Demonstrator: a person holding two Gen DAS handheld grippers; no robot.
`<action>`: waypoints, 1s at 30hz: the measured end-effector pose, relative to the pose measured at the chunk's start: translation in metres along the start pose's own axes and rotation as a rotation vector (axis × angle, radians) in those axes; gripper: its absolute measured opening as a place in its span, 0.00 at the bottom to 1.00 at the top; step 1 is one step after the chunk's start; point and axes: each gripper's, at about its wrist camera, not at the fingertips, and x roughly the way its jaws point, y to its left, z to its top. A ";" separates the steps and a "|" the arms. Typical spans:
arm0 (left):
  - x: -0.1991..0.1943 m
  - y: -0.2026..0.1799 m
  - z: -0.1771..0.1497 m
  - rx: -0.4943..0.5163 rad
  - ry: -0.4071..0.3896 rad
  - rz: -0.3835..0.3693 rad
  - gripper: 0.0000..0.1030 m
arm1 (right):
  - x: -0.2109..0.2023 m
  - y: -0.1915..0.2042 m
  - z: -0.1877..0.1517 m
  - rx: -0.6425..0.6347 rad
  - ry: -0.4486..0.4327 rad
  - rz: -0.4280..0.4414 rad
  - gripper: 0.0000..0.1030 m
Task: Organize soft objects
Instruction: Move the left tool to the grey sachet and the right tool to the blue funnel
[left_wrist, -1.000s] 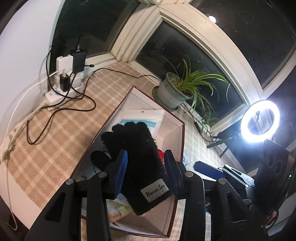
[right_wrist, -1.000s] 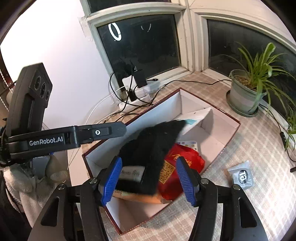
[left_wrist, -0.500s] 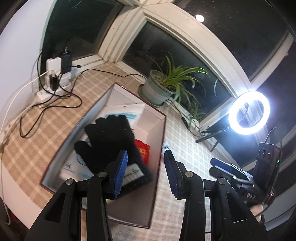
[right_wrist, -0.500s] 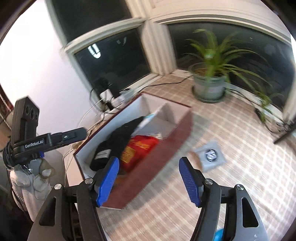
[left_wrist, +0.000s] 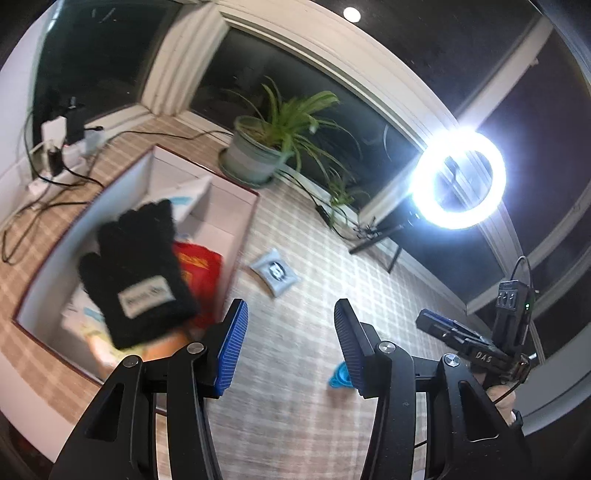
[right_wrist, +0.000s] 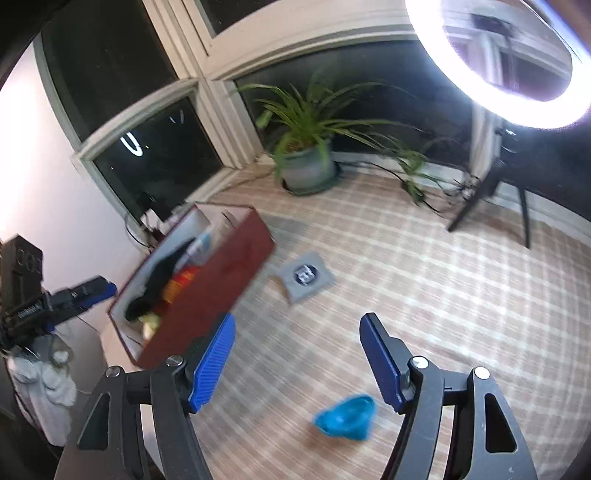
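A black knit glove with a white label lies in the white-lined, red-sided box, on top of a red bag. My left gripper is to the right of the box over the checked cloth; its jaws are opening with nothing between them. My right gripper stands open and still widening, also with nothing in it, just right of the box. A small blue soft thing lies on the cloth below its fingers. A grey pouch lies flat beyond.
A potted plant stands by the window behind the box. A lit ring light on a tripod is at the right. A power strip with cables sits at the far left.
The glove has left my left gripper's jaws and now lies in the box. Both grippers have swung right, away from the box, and the left jaws have widened.
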 end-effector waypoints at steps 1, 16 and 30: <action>0.002 -0.004 -0.003 0.005 0.004 -0.003 0.46 | -0.001 -0.005 -0.006 0.000 0.012 -0.009 0.64; 0.072 -0.046 -0.060 0.050 0.163 -0.019 0.46 | 0.003 -0.049 -0.082 0.054 0.129 -0.009 0.64; 0.179 -0.078 -0.003 0.152 0.284 0.108 0.53 | 0.001 -0.066 -0.109 0.045 0.148 -0.020 0.64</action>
